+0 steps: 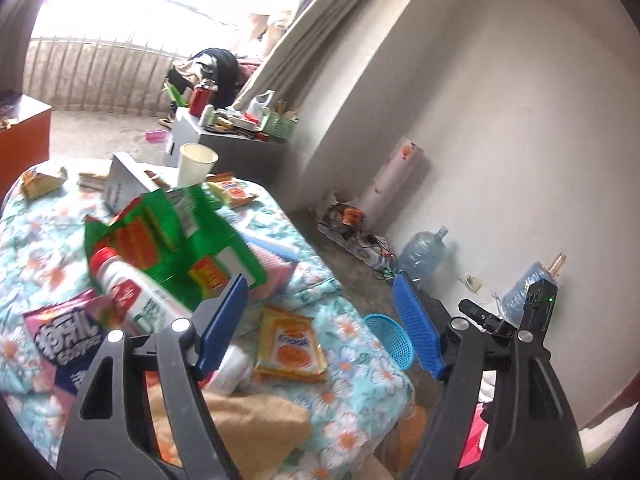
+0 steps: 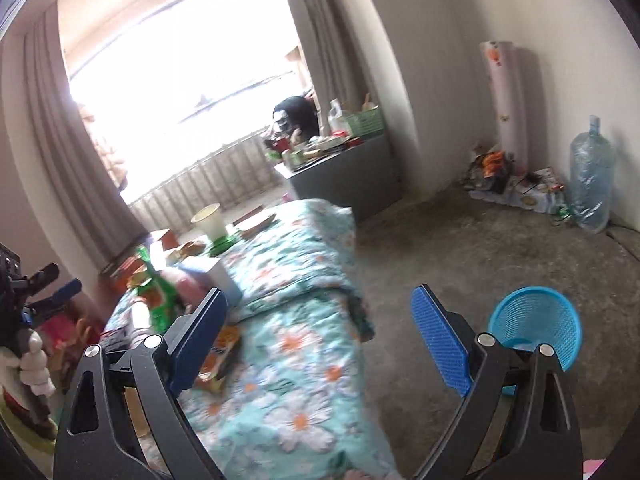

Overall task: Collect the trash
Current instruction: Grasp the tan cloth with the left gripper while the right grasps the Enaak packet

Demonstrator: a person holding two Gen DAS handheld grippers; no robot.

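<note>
Trash lies on a floral quilt (image 1: pixel 352 332): an orange snack packet (image 1: pixel 289 346), a white bottle with a red cap (image 1: pixel 136 296), a green wrapper (image 1: pixel 176 232), a pink and purple packet (image 1: pixel 64 340) and a paper cup (image 1: pixel 196 164). A blue mesh basket (image 1: pixel 390 340) stands on the floor beside the bed; it also shows in the right wrist view (image 2: pixel 536 328). My left gripper (image 1: pixel 320 328) is open and empty above the orange packet. My right gripper (image 2: pixel 320 344) is open and empty over the quilt (image 2: pixel 304 360), left of the basket. The orange packet (image 2: pixel 220 356) lies by its left finger.
A grey cabinet (image 2: pixel 348 172) with clutter stands by the window. Large water bottles (image 2: pixel 592 176) and a rolled mat (image 2: pixel 508 96) stand along the wall, with cables and litter (image 1: pixel 352 224) on the concrete floor. An orange-red cabinet (image 1: pixel 24 136) is at the far left.
</note>
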